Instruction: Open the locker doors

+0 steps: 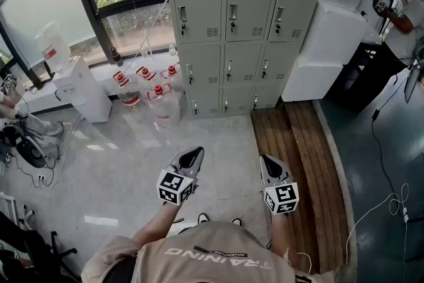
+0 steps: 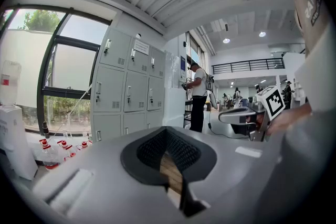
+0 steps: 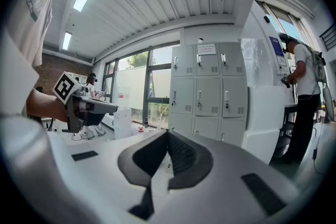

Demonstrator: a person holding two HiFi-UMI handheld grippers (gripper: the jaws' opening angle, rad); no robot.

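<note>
The grey lockers (image 1: 232, 30) stand against the far wall in three columns, and every door I can see is shut, each with a small handle. They also show in the left gripper view as lockers (image 2: 128, 92) and in the right gripper view as lockers (image 3: 210, 92), several steps away. My left gripper (image 1: 194, 153) and right gripper (image 1: 267, 160) are held side by side close to my body, pointing toward the lockers. The left gripper (image 2: 167, 131) has its tips together with nothing between them. The right gripper (image 3: 168, 134) is likewise shut and empty.
Clear water jugs with red caps (image 1: 156, 93) and a white dispenser (image 1: 79, 86) sit left of the lockers under the window. A white machine (image 1: 324, 50) flanks them on the right, with a person (image 1: 404, 16) beyond. A wooden floor strip (image 1: 298, 162) and cables (image 1: 391, 202) lie to the right.
</note>
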